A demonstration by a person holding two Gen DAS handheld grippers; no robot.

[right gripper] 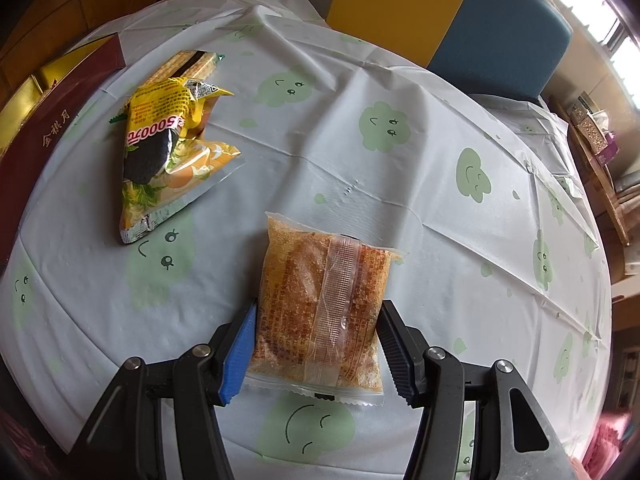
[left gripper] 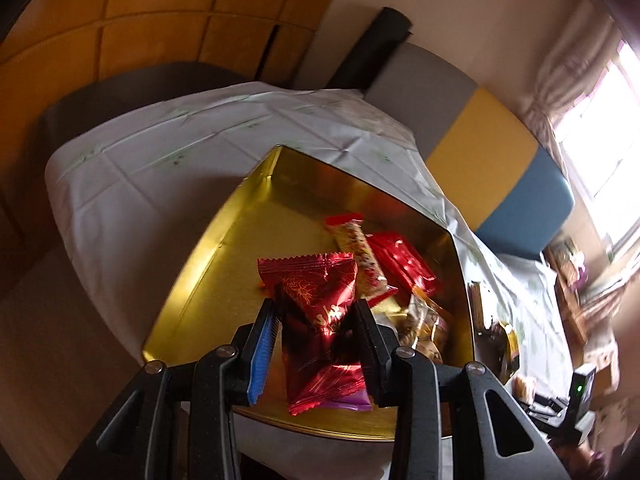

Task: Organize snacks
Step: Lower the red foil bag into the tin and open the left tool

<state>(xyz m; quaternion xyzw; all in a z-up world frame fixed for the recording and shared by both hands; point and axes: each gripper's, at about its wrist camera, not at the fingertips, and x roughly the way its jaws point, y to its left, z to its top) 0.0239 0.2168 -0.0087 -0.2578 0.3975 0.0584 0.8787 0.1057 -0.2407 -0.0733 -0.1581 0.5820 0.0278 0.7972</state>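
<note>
Above the gold tin (left gripper: 208, 248), the left hand-held gripper (left gripper: 316, 344) clamps a red foil packet (left gripper: 316, 320), light and crinkly, pinched mid-body. On the table (right gripper: 400, 200), the right hand-held gripper (right gripper: 316, 344) straddles a clear cake packet (right gripper: 320, 304); whether it is squeezing is unclear. The packet looks soft and crushable, best held at its sides.

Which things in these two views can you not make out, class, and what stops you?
- Left wrist view: the snacks behind the red packet in the gold tin; the packet and left tongs hide them.
- Left wrist view: items at the right edge; blurred.
- Right wrist view: the maroon box; cut off by the left edge.
</note>
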